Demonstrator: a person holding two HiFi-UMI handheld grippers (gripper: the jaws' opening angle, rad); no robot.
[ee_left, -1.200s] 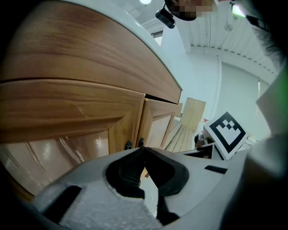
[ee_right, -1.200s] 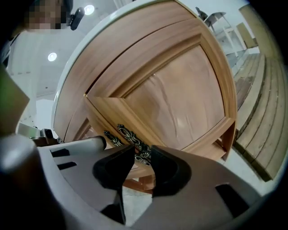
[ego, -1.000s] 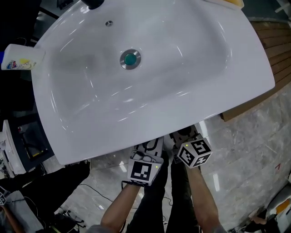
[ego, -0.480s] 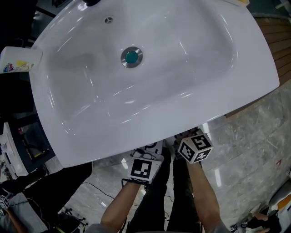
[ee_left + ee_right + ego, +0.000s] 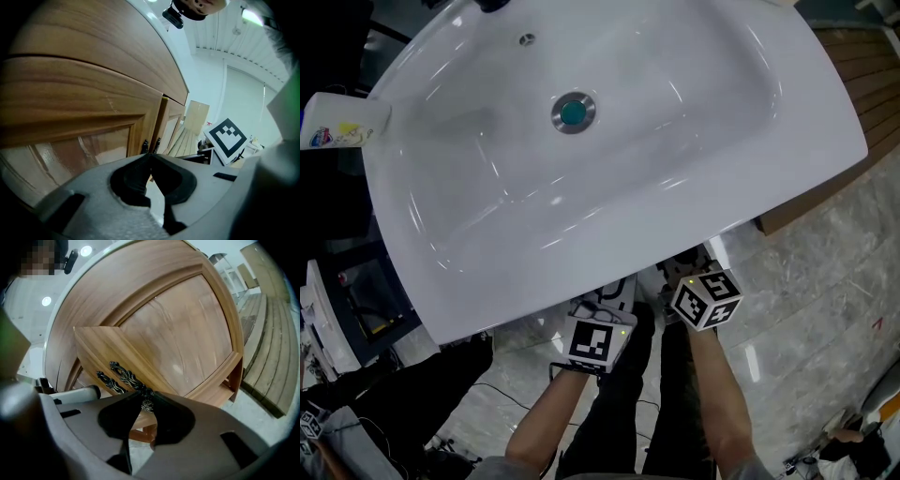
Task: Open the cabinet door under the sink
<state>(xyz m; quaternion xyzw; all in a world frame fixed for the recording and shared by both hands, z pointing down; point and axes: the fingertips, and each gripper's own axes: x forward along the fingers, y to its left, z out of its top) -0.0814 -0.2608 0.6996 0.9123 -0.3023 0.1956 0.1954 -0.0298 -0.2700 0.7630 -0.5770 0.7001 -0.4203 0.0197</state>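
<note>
The wooden cabinet sits under the white sink [image 5: 487,187], hidden by the basin in the head view. In the right gripper view the right-hand door [image 5: 183,338] fills the frame, and its handle edge looks swung slightly outward. Two dark ornate handles run down that edge. My right gripper [image 5: 146,401] is shut on the lower end of the nearer handle [image 5: 125,376]. My left gripper [image 5: 150,158] is shut with nothing between its jaws, just short of the left door [image 5: 84,140] and below the small dark handles [image 5: 145,146]. Both marker cubes [image 5: 592,345] [image 5: 705,300] show below the sink's front rim.
A soap bottle [image 5: 342,127] lies at the sink's left rim, and the drain [image 5: 573,111] is in the basin. Wooden boards [image 5: 862,66] lie on the marble floor [image 5: 825,309] to the right. Dark equipment and cables crowd the left side.
The head camera has shifted a little. Both grippers stay under the sink's front rim, with the right cube slightly higher in the frame.
</note>
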